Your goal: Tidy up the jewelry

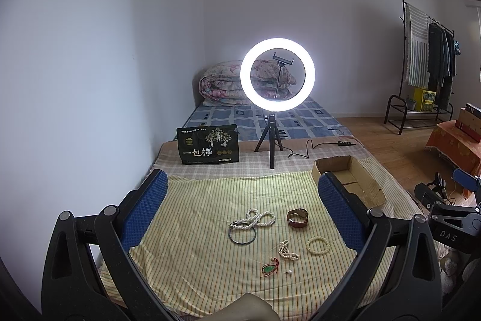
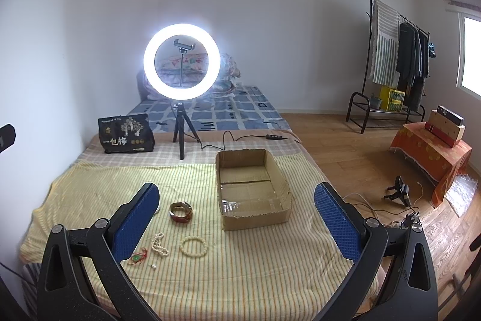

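Jewelry lies on a yellow striped cloth point(image 1: 195, 230): a long pearl necklace point(image 1: 260, 219) over a dark bangle point(image 1: 242, 235), a brown leather watch point(image 1: 297, 218), a cream bead bracelet point(image 1: 317, 245), a short pearl strand point(image 1: 287, 251), a green pendant on red cord point(image 1: 270, 267) and a small pearl stud point(image 1: 289, 272). An empty cardboard box point(image 2: 252, 188) stands to their right. My left gripper point(image 1: 242, 200) is open above the jewelry. My right gripper point(image 2: 237, 206) is open in front of the box; the watch point(image 2: 180, 211) and bracelet point(image 2: 193, 245) lie between its fingers.
A lit ring light on a tripod point(image 1: 276, 74) stands behind the cloth, its cable point(image 1: 315, 148) trailing right. A black snack bag point(image 1: 207, 145) stands at back left. A folded quilt point(image 1: 222, 86) lies far back. A clothes rack point(image 2: 396, 59) and an orange-covered table point(image 2: 430, 152) stand on the right.
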`<state>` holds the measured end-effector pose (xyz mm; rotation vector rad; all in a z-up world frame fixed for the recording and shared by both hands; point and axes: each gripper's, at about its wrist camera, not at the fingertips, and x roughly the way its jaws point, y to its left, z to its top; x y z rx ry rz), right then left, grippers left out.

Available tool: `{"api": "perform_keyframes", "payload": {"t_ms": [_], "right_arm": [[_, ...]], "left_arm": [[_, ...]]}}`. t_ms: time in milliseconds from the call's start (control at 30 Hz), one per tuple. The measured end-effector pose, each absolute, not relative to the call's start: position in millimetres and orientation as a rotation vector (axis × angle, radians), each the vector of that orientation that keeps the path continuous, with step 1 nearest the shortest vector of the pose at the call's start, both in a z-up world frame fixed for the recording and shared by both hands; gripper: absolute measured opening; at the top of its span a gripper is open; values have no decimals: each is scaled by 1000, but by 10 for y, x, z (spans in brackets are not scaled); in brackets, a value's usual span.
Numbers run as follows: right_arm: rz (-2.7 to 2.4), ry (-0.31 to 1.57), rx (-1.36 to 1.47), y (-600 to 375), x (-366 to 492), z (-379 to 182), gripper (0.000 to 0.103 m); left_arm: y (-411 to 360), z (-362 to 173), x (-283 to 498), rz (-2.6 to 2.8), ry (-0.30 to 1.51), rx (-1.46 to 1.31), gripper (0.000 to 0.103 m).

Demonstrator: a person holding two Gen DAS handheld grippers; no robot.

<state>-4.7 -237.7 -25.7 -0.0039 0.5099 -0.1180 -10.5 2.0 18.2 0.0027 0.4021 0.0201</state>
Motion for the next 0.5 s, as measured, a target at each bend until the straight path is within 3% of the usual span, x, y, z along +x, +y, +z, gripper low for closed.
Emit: {"api": "perform_keyframes", "payload": {"t_ms": [500], "right_arm": [[-126,527,-14,-2337,4,-262,102]], "left_arm": [[9,109,-107,25,408,-1,102]]}}
